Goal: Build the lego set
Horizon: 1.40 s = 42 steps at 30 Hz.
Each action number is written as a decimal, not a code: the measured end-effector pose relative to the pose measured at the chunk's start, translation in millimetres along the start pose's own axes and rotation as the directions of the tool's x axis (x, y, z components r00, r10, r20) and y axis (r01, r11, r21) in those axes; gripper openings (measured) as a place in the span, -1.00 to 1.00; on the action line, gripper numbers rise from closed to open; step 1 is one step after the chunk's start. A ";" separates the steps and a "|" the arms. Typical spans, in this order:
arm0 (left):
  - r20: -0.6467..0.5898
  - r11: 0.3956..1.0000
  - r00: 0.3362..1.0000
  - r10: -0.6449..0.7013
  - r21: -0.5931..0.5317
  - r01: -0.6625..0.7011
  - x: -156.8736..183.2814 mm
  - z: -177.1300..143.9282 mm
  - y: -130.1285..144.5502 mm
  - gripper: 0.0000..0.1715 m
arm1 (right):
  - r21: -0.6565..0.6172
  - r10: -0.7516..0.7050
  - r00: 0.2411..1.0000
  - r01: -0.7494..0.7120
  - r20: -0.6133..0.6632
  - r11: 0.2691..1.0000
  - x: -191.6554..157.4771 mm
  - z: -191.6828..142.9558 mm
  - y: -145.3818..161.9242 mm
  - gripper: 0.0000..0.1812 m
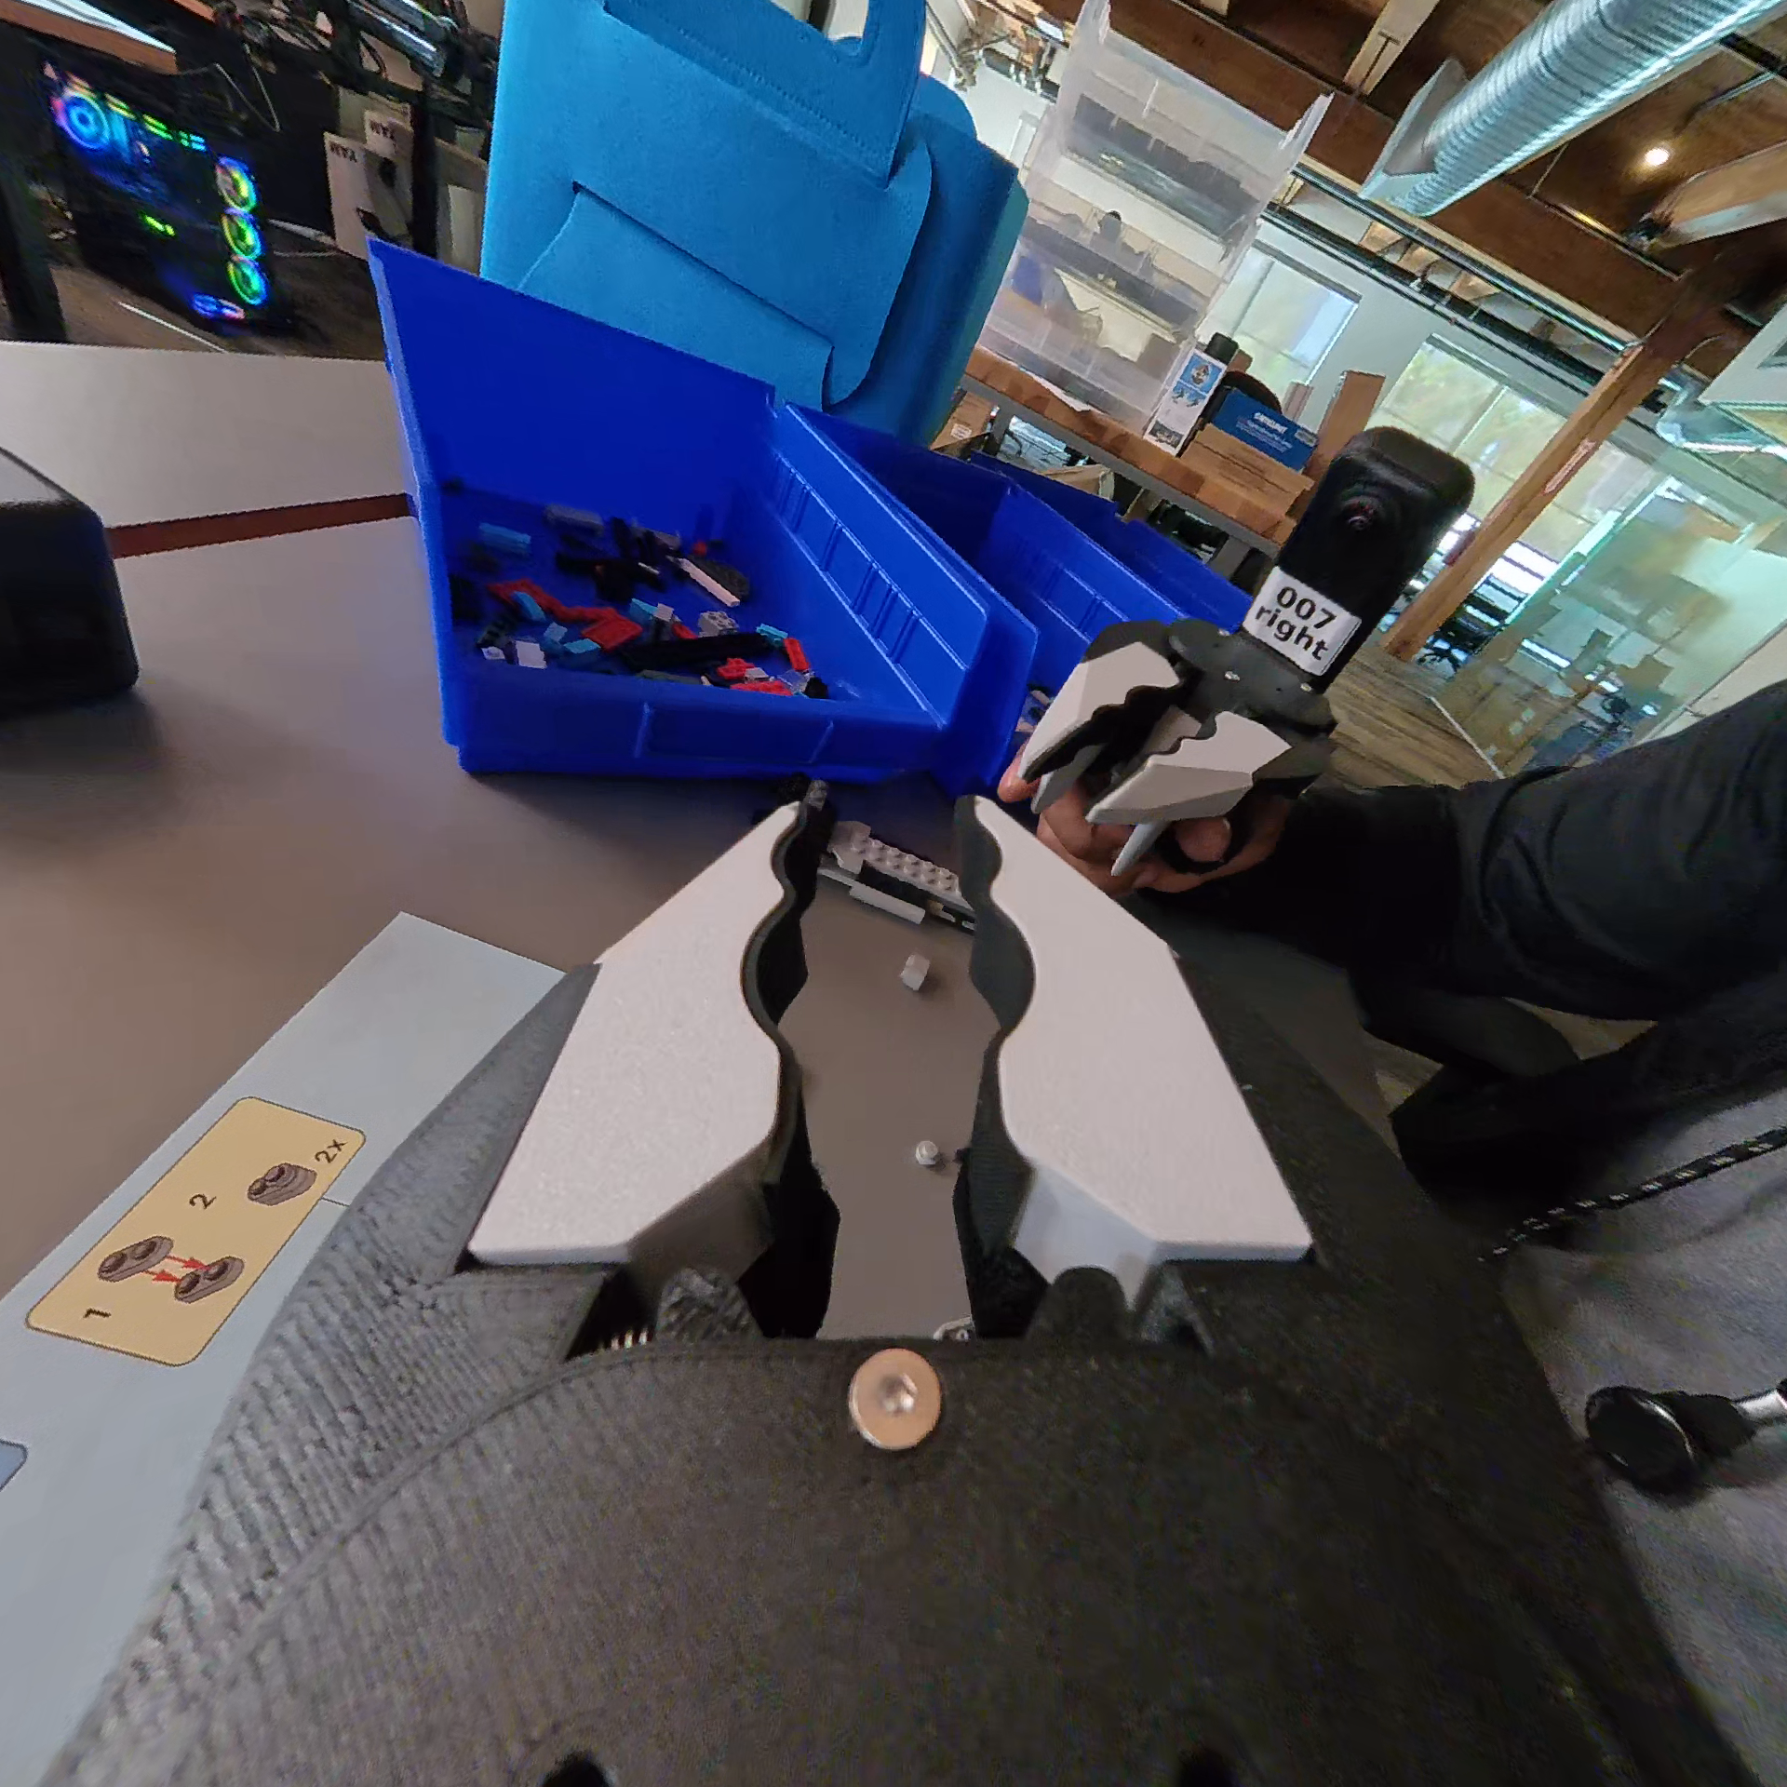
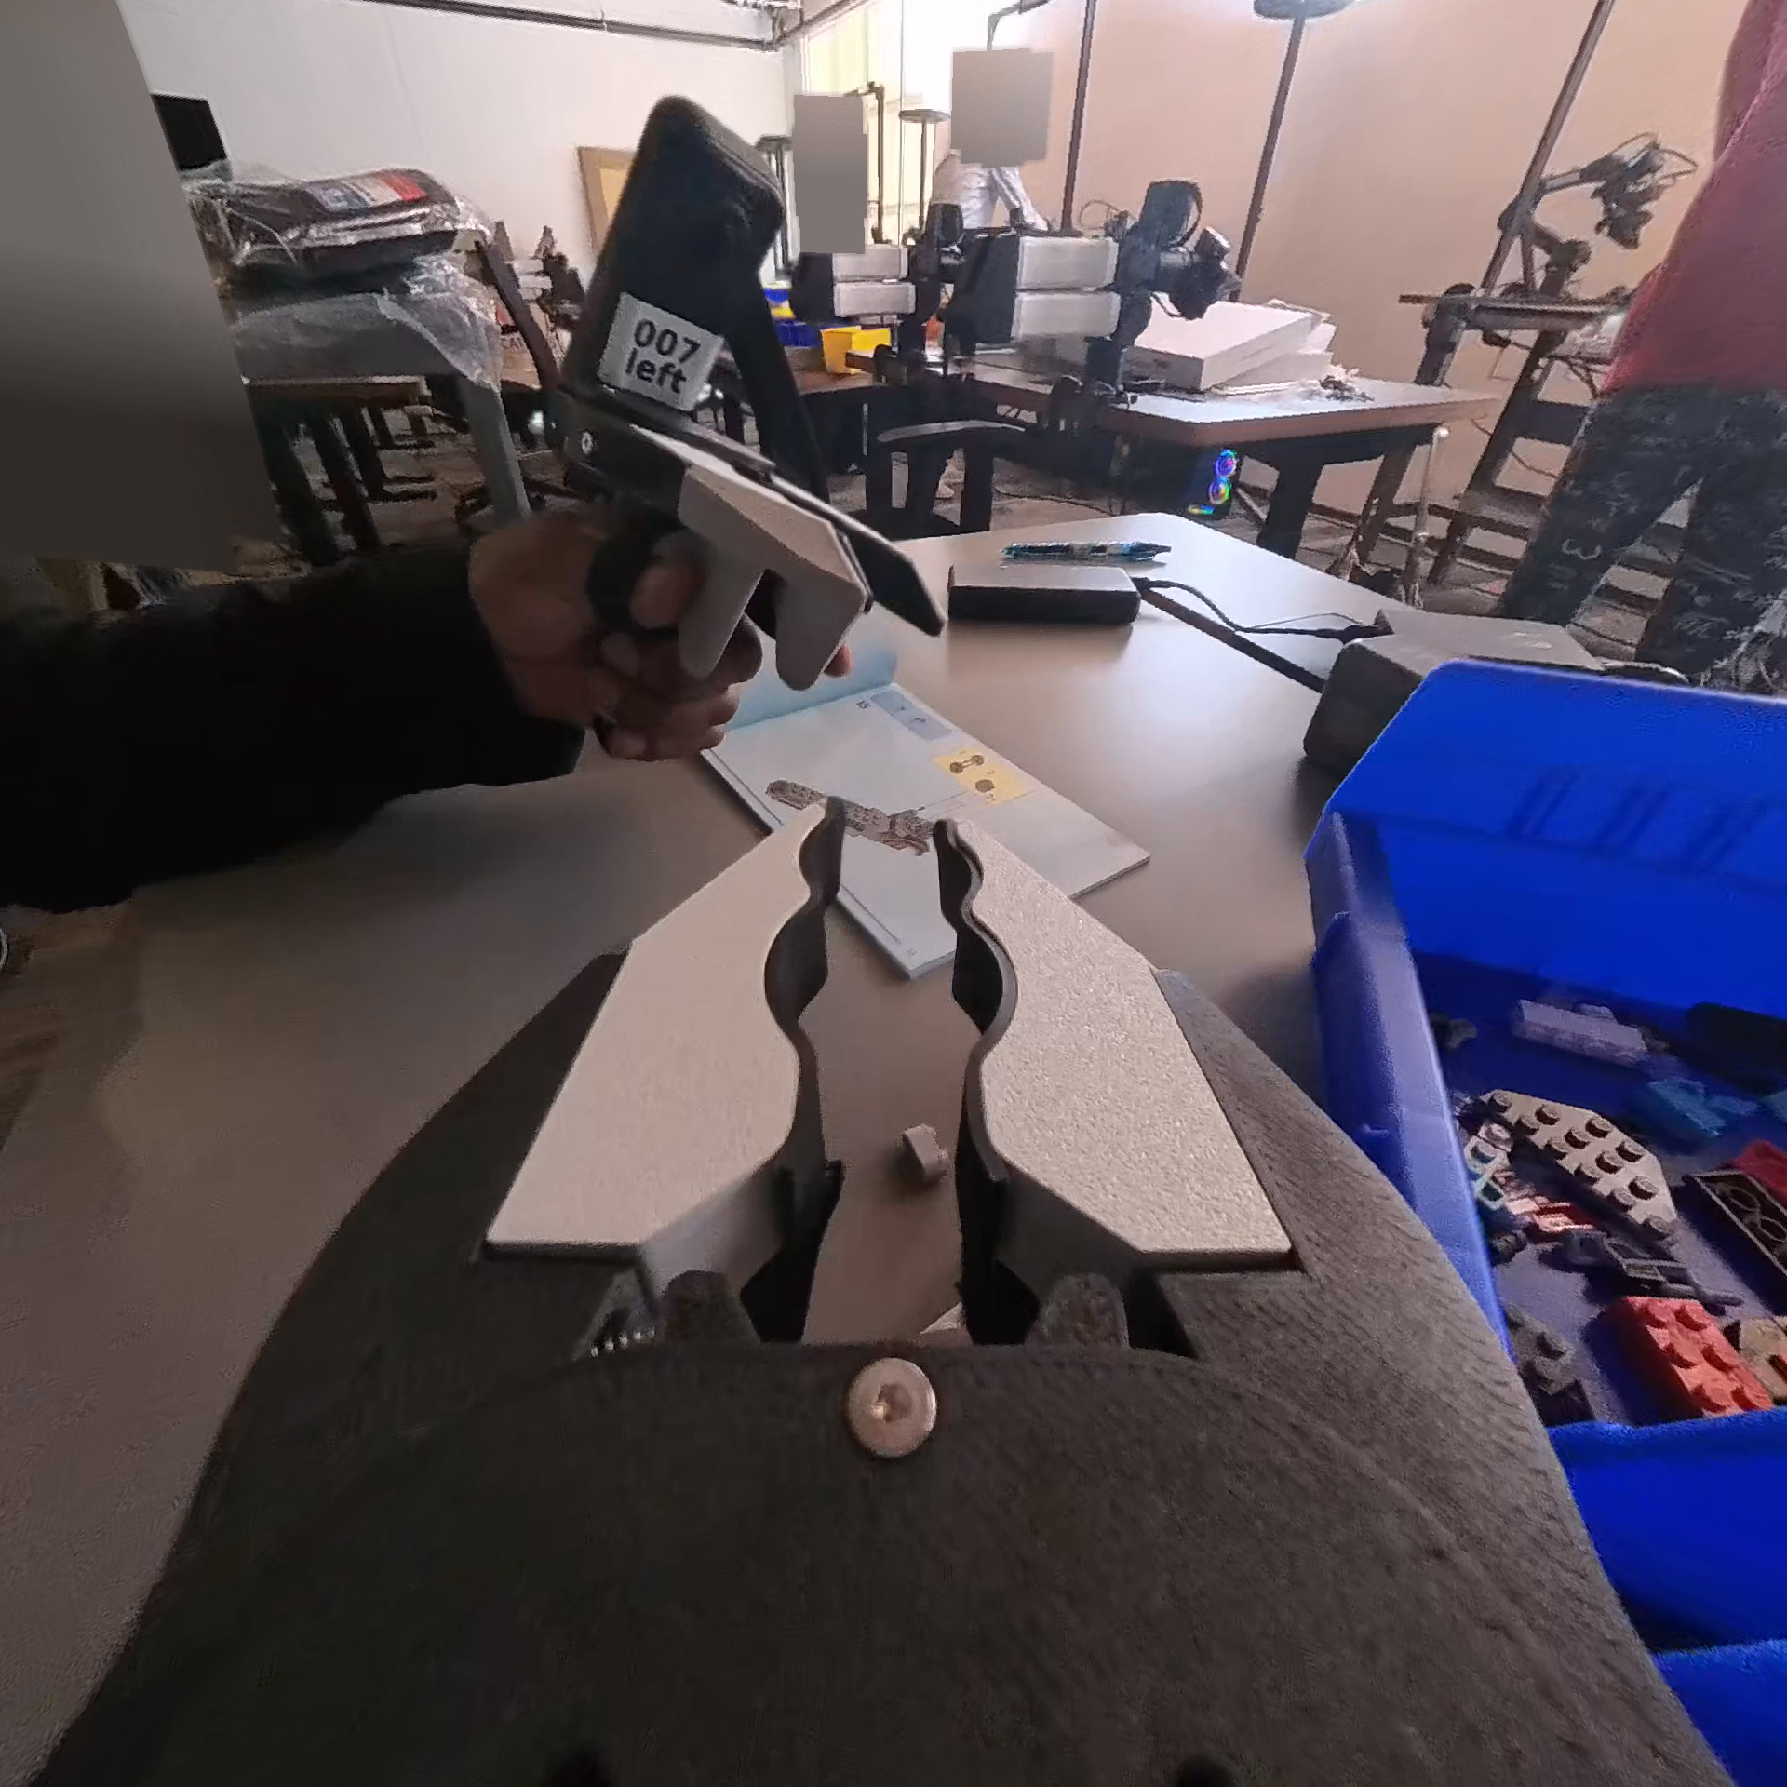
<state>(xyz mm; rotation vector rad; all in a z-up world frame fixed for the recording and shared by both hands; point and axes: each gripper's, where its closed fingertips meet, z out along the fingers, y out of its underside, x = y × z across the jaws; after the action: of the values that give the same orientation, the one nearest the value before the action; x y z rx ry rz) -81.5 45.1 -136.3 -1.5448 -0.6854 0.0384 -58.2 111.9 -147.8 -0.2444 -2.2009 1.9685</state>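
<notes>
Small grey piece (image 2: pixel 922 1157): on table, between right gripper (image 2: pixel 885 841) fingers, near their base; both grippers part-open, empty; left gripper (image 1: pixel 882 822) farther.

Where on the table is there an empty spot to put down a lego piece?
Bare table lies beside the open instruction booklet, on the person's side. More lies between the booklet and the blue bin. It is crowded inside the bin, full of loose lego pieces. The partly built grey model and a small grey piece sit just before it.
</notes>
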 end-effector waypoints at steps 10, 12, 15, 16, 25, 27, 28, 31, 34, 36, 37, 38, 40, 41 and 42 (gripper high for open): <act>0.082 0.992 0.996 0.028 0.122 -0.038 1.5 2.0 -2.7 -0.66 | 0.131 -0.079 0.996 0.083 -0.042 0.988 -6.9 -17.6 -7.2 -0.67; 0.100 0.991 0.995 -0.027 0.132 0.013 -0.7 5.5 0.4 -0.66 | 0.138 -0.027 0.999 0.032 -0.039 0.990 -6.1 -17.1 -6.3 -0.66; 0.028 0.973 0.989 -0.145 0.186 0.138 7.5 8.8 1.9 -0.66 | 0.167 0.024 0.998 -0.014 -0.058 0.986 -1.8 -21.1 -9.3 -0.65; 0.004 0.969 0.987 -0.163 0.189 0.159 10.8 10.1 2.7 -0.66 | 0.174 0.039 0.998 -0.029 -0.058 0.984 -1.6 -22.8 -9.9 -0.65; 0.157 0.979 0.984 -0.086 0.196 0.054 4.6 0.4 15.7 -0.67 | 0.180 0.028 0.999 -0.024 -0.021 0.983 -17.9 -29.7 -10.3 -0.66; 0.208 0.973 0.971 -0.116 0.222 0.069 6.9 -8.3 22.5 -0.67 | 0.167 0.015 1.000 -0.012 -0.016 0.986 -21.5 -29.4 -8.9 -0.66; 0.232 0.972 0.963 -0.134 0.218 0.083 8.9 -11.9 27.8 -0.67 | 0.157 0.008 1.000 -0.005 -0.015 0.988 -22.8 -28.9 -7.8 -0.66; 0.304 0.992 0.947 -0.107 0.100 0.080 18.5 -18.7 50.4 -0.68 | 0.128 -0.005 1.000 0.007 -0.019 0.992 -23.8 -26.3 -4.8 -0.67; 0.345 0.993 0.938 -0.022 -0.099 0.060 26.1 -25.2 79.1 -0.66 | 0.039 0.014 1.000 -0.015 0.005 0.999 -25.4 -17.6 5.8 -0.69; 0.341 0.980 0.939 0.035 -0.194 0.034 30.1 -28.9 93.7 -0.64 | -0.068 0.033 0.999 -0.031 0.037 0.997 -30.5 -10.2 19.7 -0.68; 0.337 0.974 0.940 0.053 -0.225 0.026 31.0 -29.5 99.3 -0.63 | -0.115 0.034 0.998 -0.028 0.045 0.993 -32.9 -7.3 26.1 -0.68; 0.329 0.970 0.942 0.058 -0.240 0.024 32.3 -29.1 102.2 -0.61 | -0.145 0.025 0.999 -0.019 0.043 0.989 -34.3 -5.2 30.5 -0.69; 0.321 0.962 0.945 0.071 -0.272 0.020 34.4 -29.3 105.6 -0.60 | -0.197 0.010 0.999 0.001 0.054 0.980 -39.2 -1.8 38.1 -0.69; 0.323 0.950 0.942 0.086 -0.310 0.019 33.8 -31.0 110.4 -0.60 | -0.211 -0.003 0.999 0.012 0.044 0.977 -39.4 -0.7 40.1 -0.69; 0.327 0.935 0.939 0.109 -0.353 0.014 32.0 -33.4 116.2 -0.60 | -0.221 -0.019 0.999 0.028 0.042 0.975 -40.7 0.1 41.8 -0.69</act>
<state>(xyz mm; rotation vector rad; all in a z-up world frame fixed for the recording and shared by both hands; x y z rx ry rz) 4.4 36.6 -226.8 -1.9248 -0.9693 0.2387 -18.6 106.7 -190.3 -0.2095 -2.4384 1.7287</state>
